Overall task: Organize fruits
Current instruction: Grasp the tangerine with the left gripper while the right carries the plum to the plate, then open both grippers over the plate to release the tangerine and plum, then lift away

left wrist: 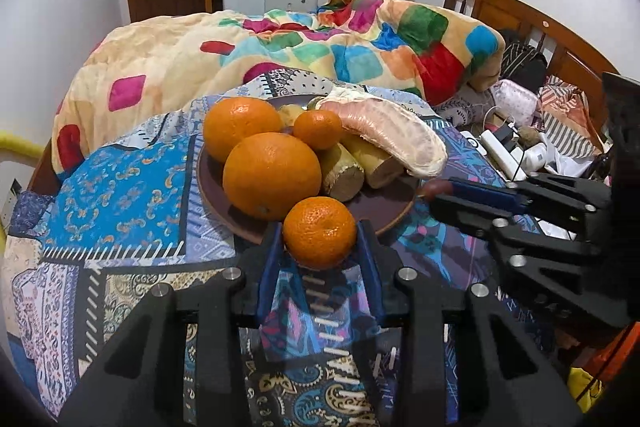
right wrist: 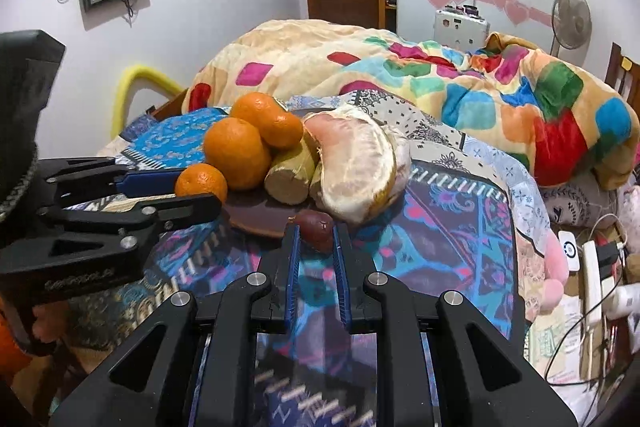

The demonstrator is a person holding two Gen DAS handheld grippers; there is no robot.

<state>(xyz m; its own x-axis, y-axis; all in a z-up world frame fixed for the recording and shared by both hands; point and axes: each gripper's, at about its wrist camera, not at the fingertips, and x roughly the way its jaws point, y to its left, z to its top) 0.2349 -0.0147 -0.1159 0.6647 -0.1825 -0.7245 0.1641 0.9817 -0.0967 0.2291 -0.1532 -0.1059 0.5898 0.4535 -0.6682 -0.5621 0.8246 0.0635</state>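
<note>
A dark brown plate (left wrist: 384,211) on a patterned cloth holds two large oranges (left wrist: 272,175), a small tangerine (left wrist: 318,129), sugarcane pieces (left wrist: 344,173) and a peeled pomelo segment (left wrist: 384,135). My left gripper (left wrist: 320,239) is shut on a small tangerine (left wrist: 320,231) at the plate's near rim; it also shows in the right wrist view (right wrist: 200,183). My right gripper (right wrist: 316,231) is shut on a dark red jujube (right wrist: 318,223) at the plate's edge; it shows in the left wrist view (left wrist: 436,193) at the plate's right rim.
A colourful quilt (left wrist: 320,47) is heaped behind the plate. A power strip and cables (left wrist: 504,147) lie to the right with clothes and a wooden headboard (left wrist: 560,39). A yellow padded rail (right wrist: 132,87) is at the left.
</note>
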